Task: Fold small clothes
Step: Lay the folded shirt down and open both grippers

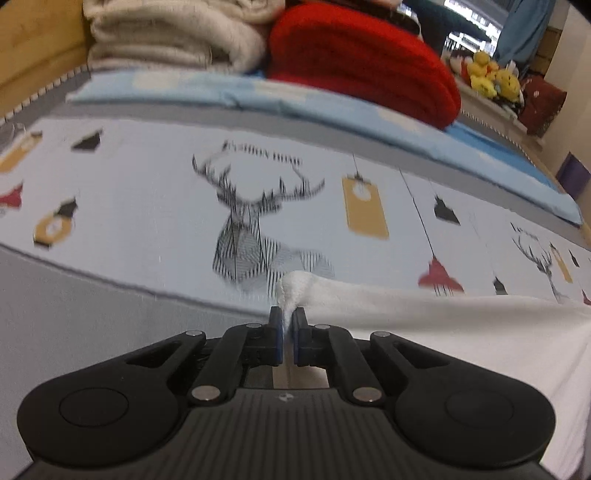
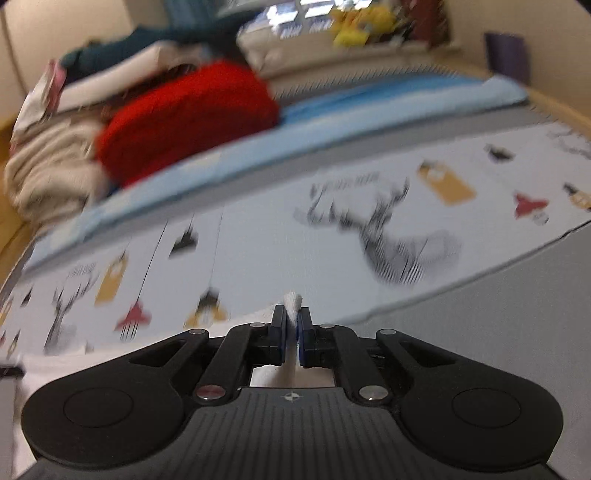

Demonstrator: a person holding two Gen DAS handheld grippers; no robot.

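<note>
- The left claw (image 1: 287, 319) is pinched narrow on a bunched corner of the white garment (image 1: 443, 325), whose cloth spreads away to the right.
- The right claw (image 2: 291, 321) is likewise clamped on a small tuft of the same white garment (image 2: 293, 304), the cloth trailing off to its left.
- The garment lies at the near edge of a bed sheet (image 1: 155, 206) printed with deer heads.
- Far off, a red blanket (image 1: 362, 62) sits beside folded beige blankets (image 1: 177, 33).
</note>
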